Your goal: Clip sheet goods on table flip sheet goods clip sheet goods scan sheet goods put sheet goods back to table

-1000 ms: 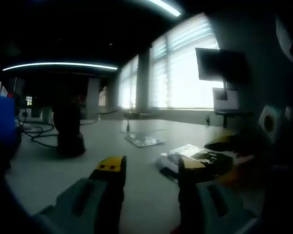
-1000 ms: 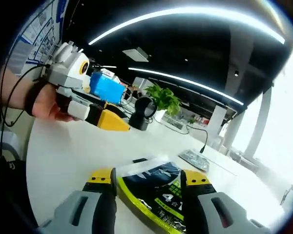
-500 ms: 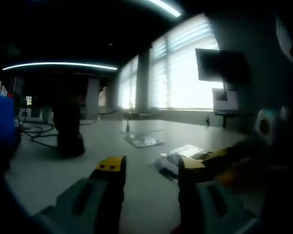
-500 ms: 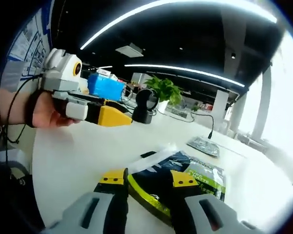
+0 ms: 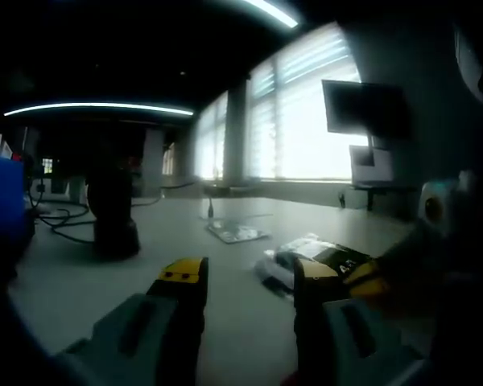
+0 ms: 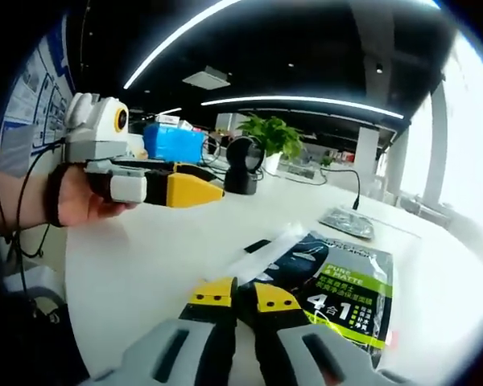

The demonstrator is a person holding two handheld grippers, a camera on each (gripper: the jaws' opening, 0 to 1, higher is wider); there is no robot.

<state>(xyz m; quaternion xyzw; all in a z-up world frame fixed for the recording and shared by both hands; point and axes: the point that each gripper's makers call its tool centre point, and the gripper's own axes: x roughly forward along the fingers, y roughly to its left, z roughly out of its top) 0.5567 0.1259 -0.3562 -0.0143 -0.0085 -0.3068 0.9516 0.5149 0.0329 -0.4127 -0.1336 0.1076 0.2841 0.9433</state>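
My right tongs (image 6: 243, 296) are pinched nearly shut on the near edge of the packet (image 6: 332, 277); my left tongs (image 5: 240, 277) hang open over the table (image 5: 80, 281), holding nothing. The bite takes little of that edge, so I judge the slick film could slip out when I lift or flip it. The packet lies flat on the table near its edge, dark with a lime-green border, white lettering and a clear strip at 1 end.

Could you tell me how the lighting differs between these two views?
Left gripper view: backlit by bright windows, so the table and tongs look dim. Right gripper view: evenly bright, with the packet print legible and strong fisheye bending of the ceiling lights.
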